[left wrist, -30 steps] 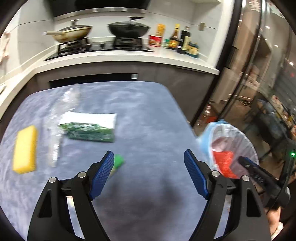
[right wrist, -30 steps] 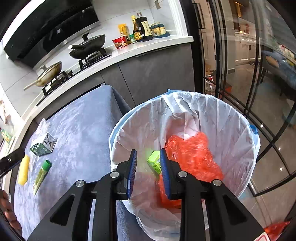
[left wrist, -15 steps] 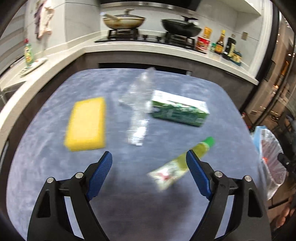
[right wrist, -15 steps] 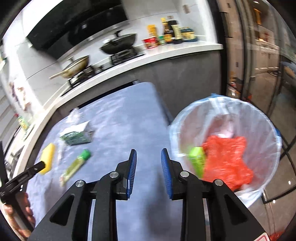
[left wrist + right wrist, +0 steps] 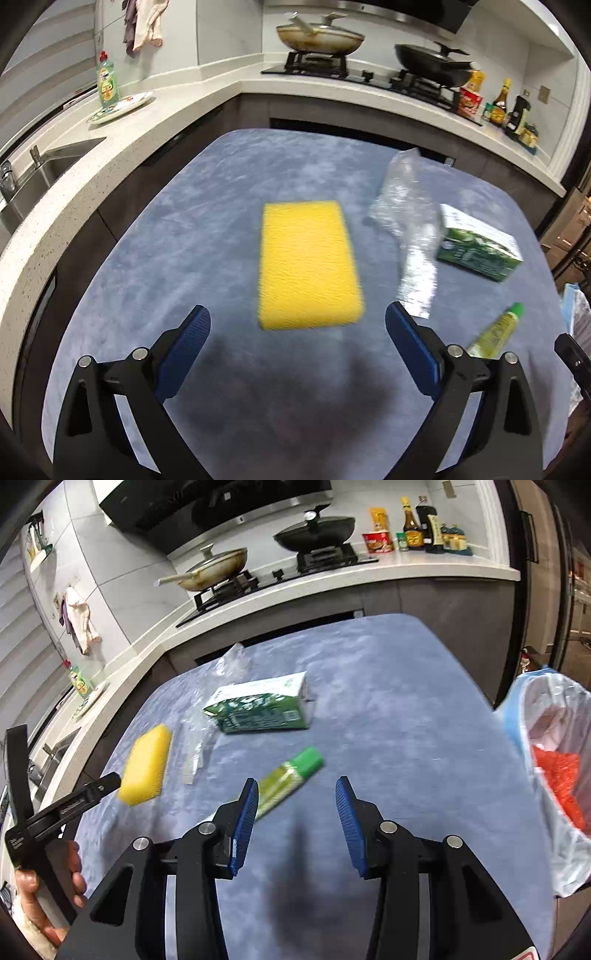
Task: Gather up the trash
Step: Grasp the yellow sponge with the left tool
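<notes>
Four pieces of trash lie on the blue tabletop (image 5: 207, 206): a yellow sponge (image 5: 308, 264), a crumpled clear wrapper (image 5: 406, 225), a green and white carton (image 5: 480, 245) and a small green tube (image 5: 290, 777); the bin (image 5: 554, 760), lined with a pale bag and already holding something red, stands off the tabletop's right edge, well apart from all of them.

The step in hand looks like the reach for the next pieces, one per hand. The left gripper (image 5: 297, 349) hovers just short of the sponge, jaws very wide and opening, nothing between them; the sponge sits almost centred ahead of the gap. The right gripper (image 5: 297, 814) hovers above the tabletop with its jaws partly apart and opening, also empty; the tube lies at a slant with its lower end hidden behind the left finger (so whether it touches the pad I cannot tell).

For the left hand, the next move calls for easing forward and down until the sponge's long sides sit between the pads, then closing; it is soft and should give a little. For the right, the tube lies off to the left of the gap, so the gripper would need to shift that way and probably turn to cross it before closing; then each carries its piece to the bin.
</notes>
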Tool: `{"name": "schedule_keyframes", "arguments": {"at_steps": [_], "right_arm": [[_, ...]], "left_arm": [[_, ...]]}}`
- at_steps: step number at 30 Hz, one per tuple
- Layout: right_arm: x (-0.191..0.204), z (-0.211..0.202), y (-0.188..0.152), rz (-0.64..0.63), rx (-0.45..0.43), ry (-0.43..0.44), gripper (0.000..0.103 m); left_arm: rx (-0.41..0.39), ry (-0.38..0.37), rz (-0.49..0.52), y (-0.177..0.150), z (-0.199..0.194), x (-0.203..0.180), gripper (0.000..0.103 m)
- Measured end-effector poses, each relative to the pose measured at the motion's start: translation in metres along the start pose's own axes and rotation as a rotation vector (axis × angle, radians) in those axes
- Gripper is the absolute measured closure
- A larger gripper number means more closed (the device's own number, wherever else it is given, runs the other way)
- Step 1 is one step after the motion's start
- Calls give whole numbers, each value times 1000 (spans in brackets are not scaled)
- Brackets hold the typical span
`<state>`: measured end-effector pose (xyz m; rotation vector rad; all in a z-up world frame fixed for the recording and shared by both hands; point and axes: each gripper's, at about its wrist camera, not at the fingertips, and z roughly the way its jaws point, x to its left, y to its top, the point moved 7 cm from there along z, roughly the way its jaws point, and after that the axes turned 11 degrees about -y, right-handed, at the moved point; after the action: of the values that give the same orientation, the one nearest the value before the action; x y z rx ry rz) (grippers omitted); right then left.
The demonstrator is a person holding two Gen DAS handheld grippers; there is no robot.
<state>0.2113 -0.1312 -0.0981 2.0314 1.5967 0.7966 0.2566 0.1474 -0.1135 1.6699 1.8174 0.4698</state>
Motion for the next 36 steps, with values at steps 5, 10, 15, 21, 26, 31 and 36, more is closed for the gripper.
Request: {"name": "schedule_keyframes", "arguments": {"at_steps": [5,10,15,21,26,31,36], "right_arm": [[20,18,-6,5,47,20,60],[35,36,-14,-12,87,21,60],[43,50,-18,-7,117,28,60],[52,61,-19,-14,128,37,58],[58,70,-18,-11,135,48,60],[57,68,-15,6,137,67,77],[58,57,-11,-13,122,88,101]], "left_arm": [[29,-4,-25,2,20,14,12],[61,-25,-34,2,40,18,12],[71,-62,-52,5,53,18,10],[115,-174,-114,4,69,10,12],[121,-208,-66,2,71,-11,37],[135,-266,-35,2,66,-29,72],[112,-254,-10,4,54,-36,74]]}}
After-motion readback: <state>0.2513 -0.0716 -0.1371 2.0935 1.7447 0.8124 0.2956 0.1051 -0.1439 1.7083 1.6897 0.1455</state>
